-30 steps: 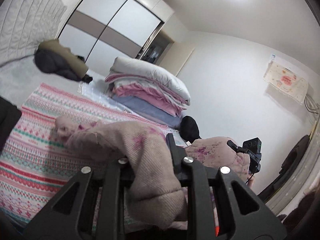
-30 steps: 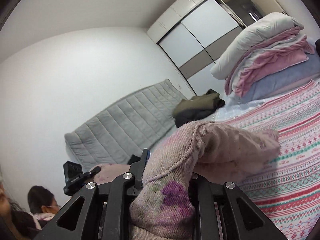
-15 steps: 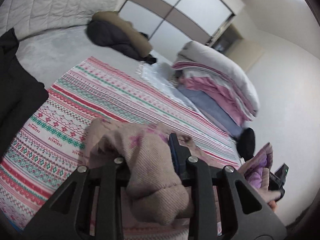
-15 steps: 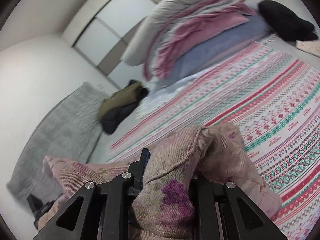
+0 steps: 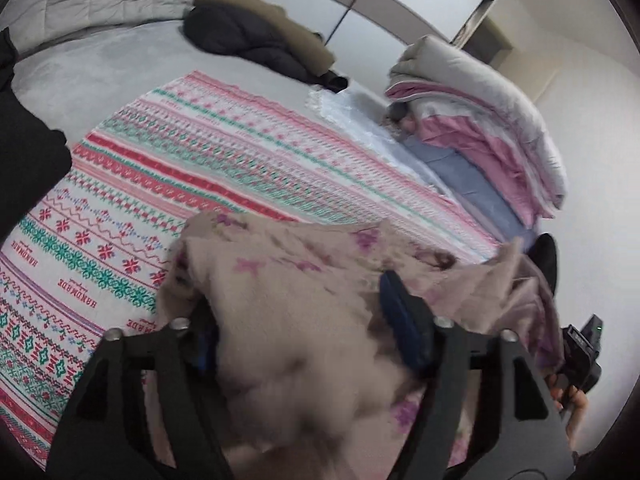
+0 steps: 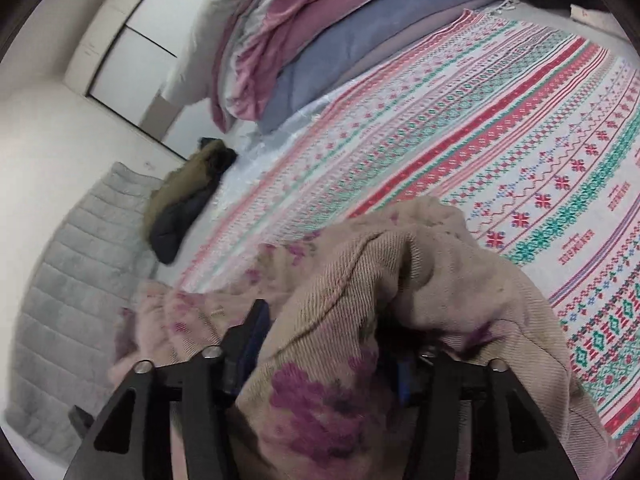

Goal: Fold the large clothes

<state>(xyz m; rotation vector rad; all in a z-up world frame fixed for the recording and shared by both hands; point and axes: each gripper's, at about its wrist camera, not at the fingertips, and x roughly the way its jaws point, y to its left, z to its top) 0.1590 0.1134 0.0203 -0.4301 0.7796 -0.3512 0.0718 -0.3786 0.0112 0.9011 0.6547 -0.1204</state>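
Garment: beige knit sweater [image 5: 288,292] with purple floral pattern, bunched over the patterned blanket [image 5: 168,168], each end held by a gripper.
Left gripper [image 5: 304,320]: clamped on a thick wad of knit.
Right gripper [image 6: 324,344]: pinched on another fold, fabric spilling over its fingers.
Risk: the soft, stretchy knit could slip or land creased, because both grips take bunched layers, not clean edges.
Textures: ribbed, fuzzy wool; flat woven blanket; puffy stacked quilts [image 5: 488,120] beyond.
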